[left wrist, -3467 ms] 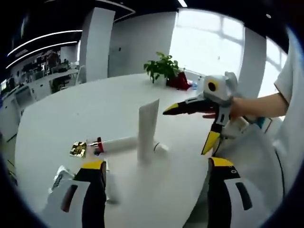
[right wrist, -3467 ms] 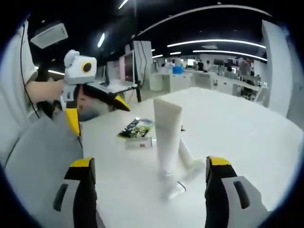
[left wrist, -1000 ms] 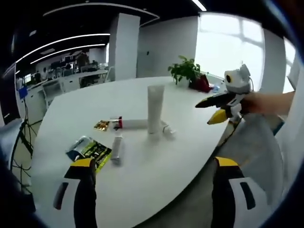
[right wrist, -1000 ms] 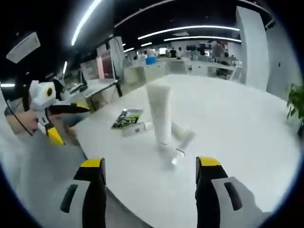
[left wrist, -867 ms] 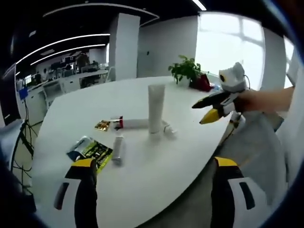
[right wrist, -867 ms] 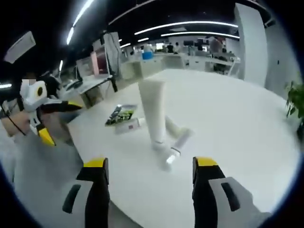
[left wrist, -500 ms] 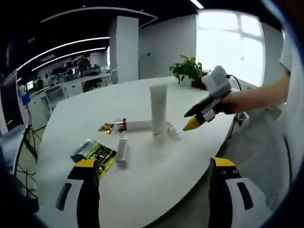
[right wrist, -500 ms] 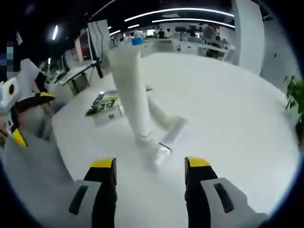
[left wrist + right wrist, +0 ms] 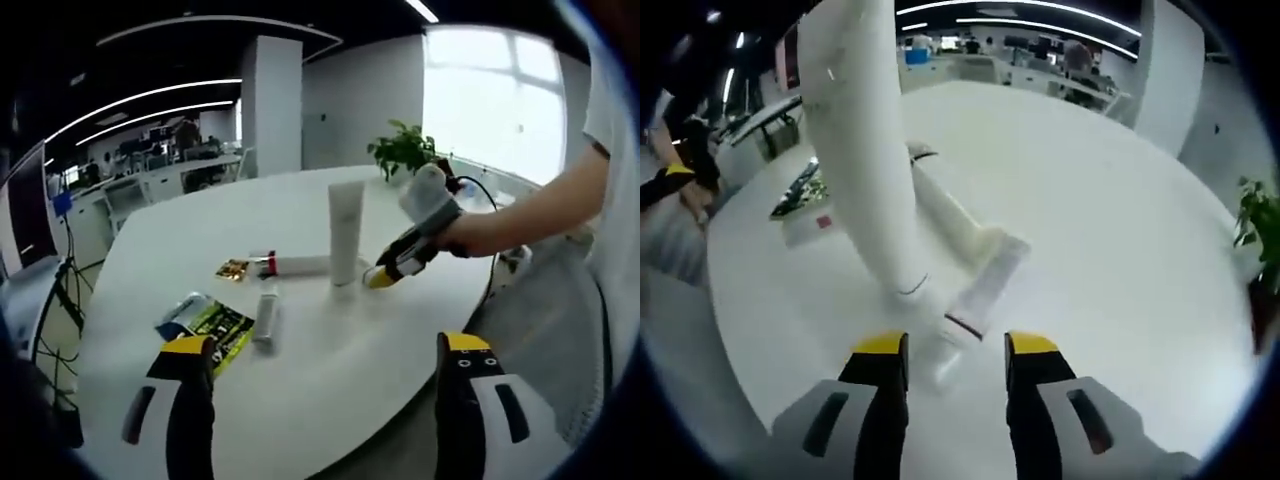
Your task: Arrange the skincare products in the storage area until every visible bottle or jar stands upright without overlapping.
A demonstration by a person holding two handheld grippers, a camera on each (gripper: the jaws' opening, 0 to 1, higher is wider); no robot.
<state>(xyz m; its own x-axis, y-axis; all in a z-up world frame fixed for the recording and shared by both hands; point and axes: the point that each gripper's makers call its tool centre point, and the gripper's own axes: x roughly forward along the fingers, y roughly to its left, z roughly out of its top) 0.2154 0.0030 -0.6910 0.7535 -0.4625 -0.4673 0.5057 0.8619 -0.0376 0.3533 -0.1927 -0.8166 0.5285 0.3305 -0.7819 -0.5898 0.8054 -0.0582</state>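
Right gripper reaches low over the white table, its two yellow-tipped jaws parted with a narrow gap between them and nothing caught in it. Just ahead of the tips, in the right gripper view, a small white tube lies flat on the table, pointing away and to the right, its near end close to the gap between the jaws. Beside it, to the left, a tall white tube stands upright on its cap, rising right out of the top of that view. A third long white tube lies flat behind the standing one. In the left gripper view the same right gripper comes in from the right, held by a person's hand, its tips down at the table just beside the base of the tall white tube. Left gripper is held back from the table's near edge, jaws wide apart and empty. Farther left on the table lie a red-capped tube, a gold packet, a short white tube and a green-and-black sachet. A potted plant stands at the far side
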